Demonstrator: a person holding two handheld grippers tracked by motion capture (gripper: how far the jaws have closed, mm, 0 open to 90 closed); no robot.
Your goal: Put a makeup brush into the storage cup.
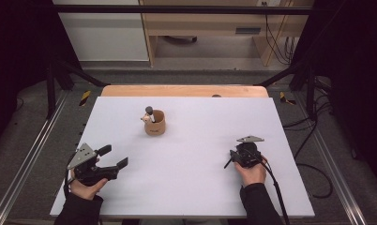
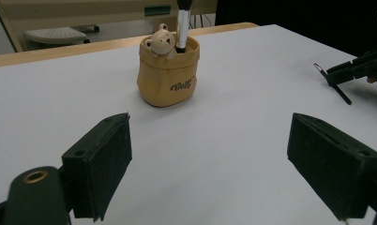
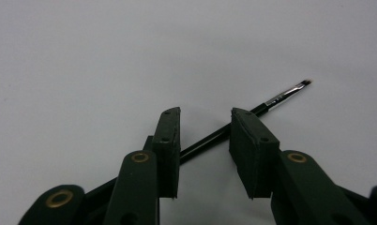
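Note:
A thin black makeup brush (image 3: 280, 97) lies flat on the white table top (image 1: 191, 187), its tip pointing away past the jaws. My right gripper (image 3: 205, 115) points down over it at the right (image 1: 243, 155). The handle runs between the two pads with a gap on each side, so the jaws are open around it. A tan pouch-shaped holder (image 1: 155, 124) with a small bear figure stands at the centre back and holds another brush (image 2: 182, 26). My left gripper (image 1: 114, 156) rests at the front left, wide open and empty, facing the holder (image 2: 169, 77).
The wooden table edge (image 1: 184, 90) runs along the far side. Black frame posts and cables stand at both sides of the table. In the left gripper view the right gripper (image 2: 360, 68) and the brush (image 2: 334, 86) lie far right.

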